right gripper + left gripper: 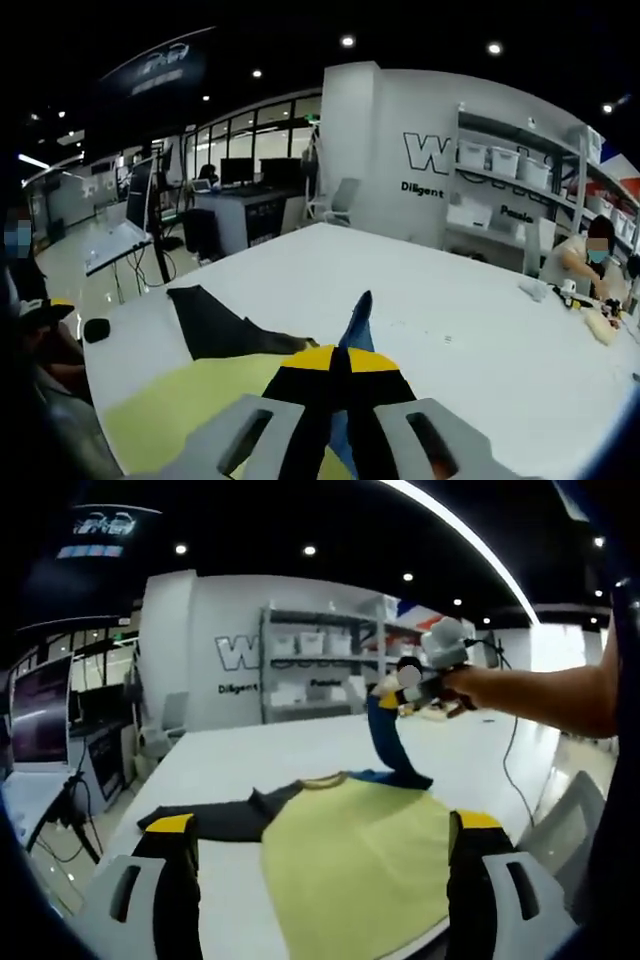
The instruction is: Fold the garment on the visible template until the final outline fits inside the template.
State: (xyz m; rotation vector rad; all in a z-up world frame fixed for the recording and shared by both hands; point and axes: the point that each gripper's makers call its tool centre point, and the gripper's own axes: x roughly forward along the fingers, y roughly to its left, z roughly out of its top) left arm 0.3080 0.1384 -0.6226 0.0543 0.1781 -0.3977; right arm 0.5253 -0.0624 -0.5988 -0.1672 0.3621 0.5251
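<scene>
On the white wall (215,650), large letters begin with "W", and smaller writing below starts "Diligent"; the rest is cut off by a shelf rack (320,665) of white bins. The yellow-and-black shirt (350,850) lies flat on the white bench (250,755). The right claw (335,365) is closed on the shirt's blue sleeve (385,740), lifting it upright above the bench. The left claw (320,855) stands wide open over the shirt, holding nothing. A masked person (580,260) sits at the bench's far edge.
</scene>
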